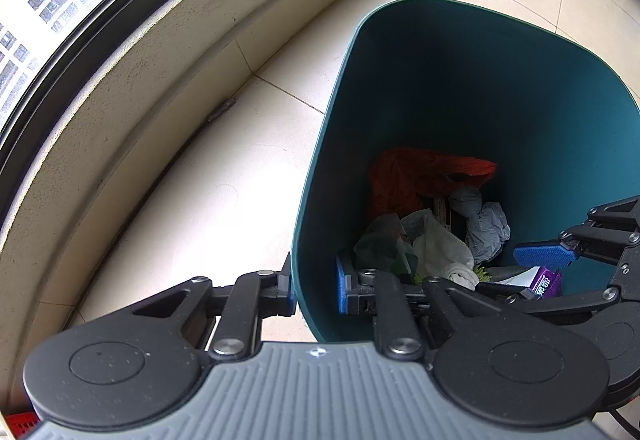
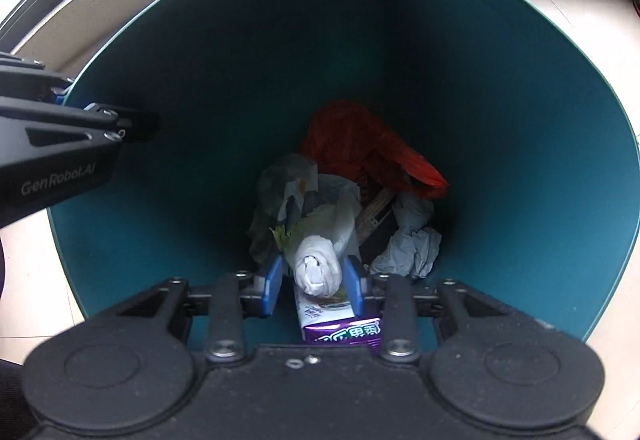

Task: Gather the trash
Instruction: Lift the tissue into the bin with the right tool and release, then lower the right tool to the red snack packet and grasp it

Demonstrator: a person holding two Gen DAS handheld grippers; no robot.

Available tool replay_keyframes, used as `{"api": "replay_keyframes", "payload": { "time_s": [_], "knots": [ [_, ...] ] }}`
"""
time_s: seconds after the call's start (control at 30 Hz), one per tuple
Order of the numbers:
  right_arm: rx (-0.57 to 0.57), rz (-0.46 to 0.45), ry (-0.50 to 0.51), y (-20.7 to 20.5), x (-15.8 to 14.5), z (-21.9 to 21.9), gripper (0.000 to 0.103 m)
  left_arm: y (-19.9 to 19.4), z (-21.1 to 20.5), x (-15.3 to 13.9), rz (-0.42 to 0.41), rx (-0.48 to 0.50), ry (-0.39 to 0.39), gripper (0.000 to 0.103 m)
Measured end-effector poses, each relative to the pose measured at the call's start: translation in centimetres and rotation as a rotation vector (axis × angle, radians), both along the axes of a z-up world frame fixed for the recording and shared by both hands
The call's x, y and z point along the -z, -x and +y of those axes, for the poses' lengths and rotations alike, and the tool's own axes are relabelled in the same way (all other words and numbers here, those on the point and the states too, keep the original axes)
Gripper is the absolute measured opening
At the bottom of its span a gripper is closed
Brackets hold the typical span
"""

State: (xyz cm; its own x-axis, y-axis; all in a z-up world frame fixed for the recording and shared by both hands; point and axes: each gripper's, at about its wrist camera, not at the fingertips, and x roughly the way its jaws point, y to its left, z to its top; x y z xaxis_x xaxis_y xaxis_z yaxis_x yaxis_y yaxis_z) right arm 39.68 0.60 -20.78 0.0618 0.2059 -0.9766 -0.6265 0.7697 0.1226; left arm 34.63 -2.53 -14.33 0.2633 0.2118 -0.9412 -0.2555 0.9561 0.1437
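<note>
Inside one bin, one carton (purple)

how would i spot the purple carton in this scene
Find the tall teal trash bin on the tiled floor. Deep inside it, the right tool hangs over the trash. The purple carton sits between its fingers: the only boxy, purple-printed item among crumpled paper and bags.

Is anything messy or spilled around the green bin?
Nothing stands out. The trash, like the orange plastic bag and crumpled paper, lies inside the teal bin, and the floor tiles beside it look clean.
</note>
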Motion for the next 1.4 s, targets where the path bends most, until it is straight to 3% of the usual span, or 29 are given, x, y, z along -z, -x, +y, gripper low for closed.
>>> {"api": "replay_keyframes", "payload": {
  "time_s": [0.4, 0.83, 0.97, 1.2, 1.4],
  "knots": [
    [0.051, -0.029, -0.175, 1.2, -6.8, -2.6, 0.039, 0.2, -0.2, 0.2, 0.0, 0.001, -0.013, 0.017],
    [0.175, -0.137, -0.293, 1.8, -12.9, -10.7, 0.04, 0.1, -0.3, 0.2, 0.001, 0.0, -0.015, 0.017],
    [0.278, -0.155, -0.265, 1.6, -10.8, -14.4, 0.056, 0.2, -0.2, 0.2, 0.0, -0.001, -0.016, 0.017],
    [0.383, -0.109, -0.155, 0.1, -3.4, -18.4, 0.057, 0.2, -0.3, 0.4, 0.002, -0.007, -0.025, 0.017],
    [0.455, -0.057, -0.126, -1.4, 2.8, -19.8, 0.071, 0.2, -0.1, 0.5, 0.004, -0.01, -0.024, 0.017]
  ]
}}
